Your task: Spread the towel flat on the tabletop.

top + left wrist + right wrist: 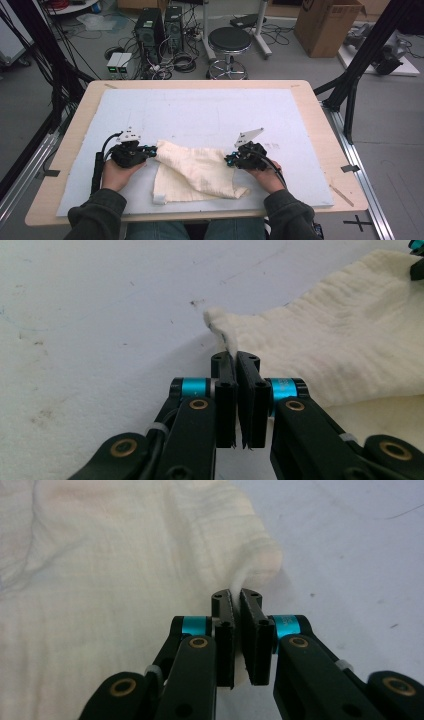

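A cream cloth (197, 172) lies rumpled and partly folded on the pale blue mat (210, 110), near the table's front edge. My left gripper (151, 150) is at the cloth's left corner, shut on it; in the left gripper view the cloth (320, 340) has its corner pinched between the black jaws of the left gripper (236, 359). My right gripper (228, 160) is at the cloth's right edge. The right gripper view has a fold of the cloth (150, 555) clamped in the right gripper (236, 596).
The mat covers a wooden table (320, 115). Beyond its far edge stand a black stool (229, 42), computer towers (157, 30) with tangled cables, and a cardboard box (327, 25). Black frame posts (365, 55) rise at both sides.
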`<state>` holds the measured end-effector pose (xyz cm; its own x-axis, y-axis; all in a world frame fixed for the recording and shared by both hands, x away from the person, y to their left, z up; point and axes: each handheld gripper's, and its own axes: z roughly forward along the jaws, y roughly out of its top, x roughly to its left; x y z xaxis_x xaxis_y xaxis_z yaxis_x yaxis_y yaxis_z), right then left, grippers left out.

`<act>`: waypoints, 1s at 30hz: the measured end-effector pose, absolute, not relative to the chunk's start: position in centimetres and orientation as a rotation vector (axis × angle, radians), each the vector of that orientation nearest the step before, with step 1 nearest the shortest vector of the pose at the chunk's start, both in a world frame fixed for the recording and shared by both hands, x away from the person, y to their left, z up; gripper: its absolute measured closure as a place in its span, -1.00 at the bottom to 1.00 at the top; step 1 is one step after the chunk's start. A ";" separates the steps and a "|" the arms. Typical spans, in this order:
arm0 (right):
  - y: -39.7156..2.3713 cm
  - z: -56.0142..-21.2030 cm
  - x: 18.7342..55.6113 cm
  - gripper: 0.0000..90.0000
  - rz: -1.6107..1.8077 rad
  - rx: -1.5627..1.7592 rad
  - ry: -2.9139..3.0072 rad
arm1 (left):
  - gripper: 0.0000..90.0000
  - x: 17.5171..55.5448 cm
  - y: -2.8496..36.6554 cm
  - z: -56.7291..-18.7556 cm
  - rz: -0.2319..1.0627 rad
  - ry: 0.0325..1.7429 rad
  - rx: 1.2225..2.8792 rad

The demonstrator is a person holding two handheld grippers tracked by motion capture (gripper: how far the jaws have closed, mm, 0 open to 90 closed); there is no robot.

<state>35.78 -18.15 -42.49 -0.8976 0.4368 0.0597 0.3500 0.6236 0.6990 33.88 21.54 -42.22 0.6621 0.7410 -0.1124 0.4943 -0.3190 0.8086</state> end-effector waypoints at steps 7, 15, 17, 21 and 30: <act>-18.8 -41.2 36.5 0.89 1.150 0.670 2.681 | 0.91 34.3 21.5 -41.4 0.347 0.968 1.922; -19.5 -39.1 38.1 0.89 1.157 0.681 2.626 | 0.92 35.4 21.5 -40.6 0.345 0.996 1.863; -19.6 -38.8 38.7 0.89 1.166 0.685 2.617 | 0.92 35.7 21.4 -40.4 0.352 1.001 1.853; -19.8 -38.5 39.8 0.89 1.151 0.685 2.608 | 0.92 36.7 21.3 -39.9 0.351 1.019 1.836; -20.0 -38.3 43.3 0.89 1.100 0.746 2.572 | 0.92 40.4 20.2 -39.7 0.366 1.085 1.848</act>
